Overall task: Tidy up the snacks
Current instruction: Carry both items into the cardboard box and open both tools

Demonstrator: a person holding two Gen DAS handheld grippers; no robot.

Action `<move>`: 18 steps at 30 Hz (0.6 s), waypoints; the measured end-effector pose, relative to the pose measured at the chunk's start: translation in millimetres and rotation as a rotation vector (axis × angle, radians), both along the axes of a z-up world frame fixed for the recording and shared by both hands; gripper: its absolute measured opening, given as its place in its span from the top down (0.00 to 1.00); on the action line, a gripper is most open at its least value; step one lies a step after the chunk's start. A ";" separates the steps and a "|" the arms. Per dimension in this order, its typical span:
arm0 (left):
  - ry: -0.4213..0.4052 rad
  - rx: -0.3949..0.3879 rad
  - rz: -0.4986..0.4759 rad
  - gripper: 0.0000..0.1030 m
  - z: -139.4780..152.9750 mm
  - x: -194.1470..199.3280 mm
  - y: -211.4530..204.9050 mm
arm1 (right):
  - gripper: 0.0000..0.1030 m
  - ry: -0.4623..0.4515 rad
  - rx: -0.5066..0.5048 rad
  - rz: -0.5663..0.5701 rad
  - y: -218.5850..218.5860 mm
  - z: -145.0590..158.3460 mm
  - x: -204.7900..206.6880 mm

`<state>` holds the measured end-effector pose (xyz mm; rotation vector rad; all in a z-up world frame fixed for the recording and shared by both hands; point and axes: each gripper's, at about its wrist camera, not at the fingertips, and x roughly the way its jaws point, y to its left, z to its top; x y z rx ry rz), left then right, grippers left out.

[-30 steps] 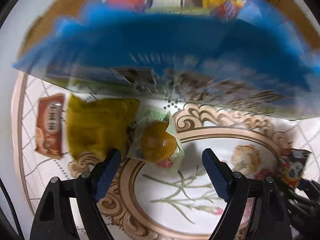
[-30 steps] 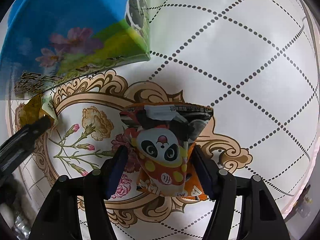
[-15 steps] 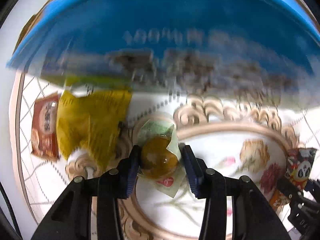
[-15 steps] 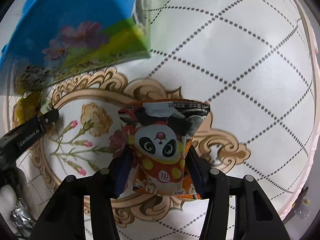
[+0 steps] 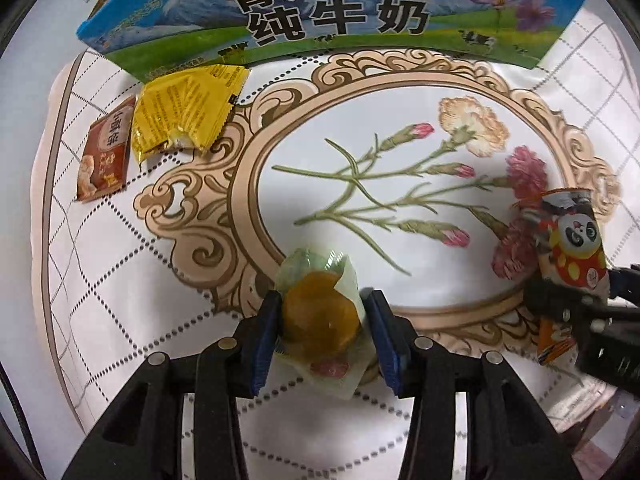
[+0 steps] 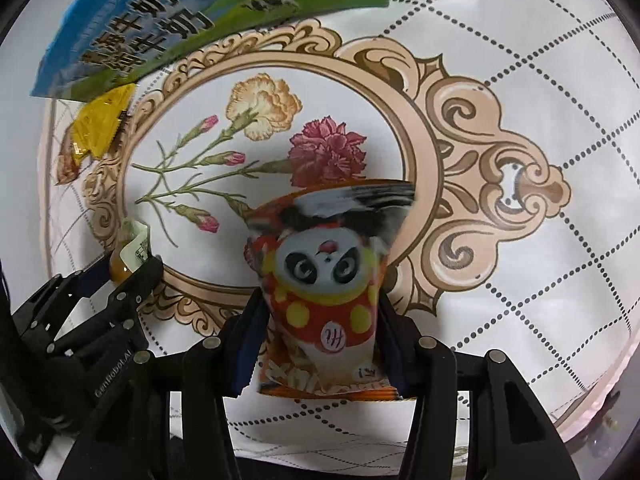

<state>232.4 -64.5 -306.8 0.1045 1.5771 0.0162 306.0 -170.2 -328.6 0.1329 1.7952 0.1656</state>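
Note:
My left gripper is shut on a clear-wrapped orange snack and holds it above the tablecloth. My right gripper is shut on an orange panda snack bag, also lifted. The panda bag also shows at the right of the left wrist view. The orange snack also shows at the left of the right wrist view, in the left gripper. A blue and green milk carton box stands at the far side. A yellow packet and a brown packet lie in front of its left end.
A white tablecloth with a floral oval print and dotted diamond lines covers the table. The table's edge curves along the left and along the right in the right wrist view.
My left gripper closed on the orange snack and pulled back and up from the box. My right gripper, holding the panda bag, also rose and drew back.

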 end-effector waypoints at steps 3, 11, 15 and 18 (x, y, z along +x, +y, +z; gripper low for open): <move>0.004 -0.006 0.004 0.61 -7.3 5.7 -5.4 | 0.47 -0.012 -0.037 0.028 9.5 -5.0 -4.1; -0.022 -0.046 0.020 0.62 27.4 16.2 12.9 | 0.55 -0.084 -0.003 -0.034 31.4 21.8 -16.5; -0.078 -0.104 0.044 0.62 69.7 28.7 30.2 | 0.55 -0.133 0.070 -0.074 36.3 54.0 -10.7; -0.148 -0.166 0.066 0.62 112.8 46.2 37.9 | 0.55 -0.187 0.133 -0.095 36.3 88.1 0.4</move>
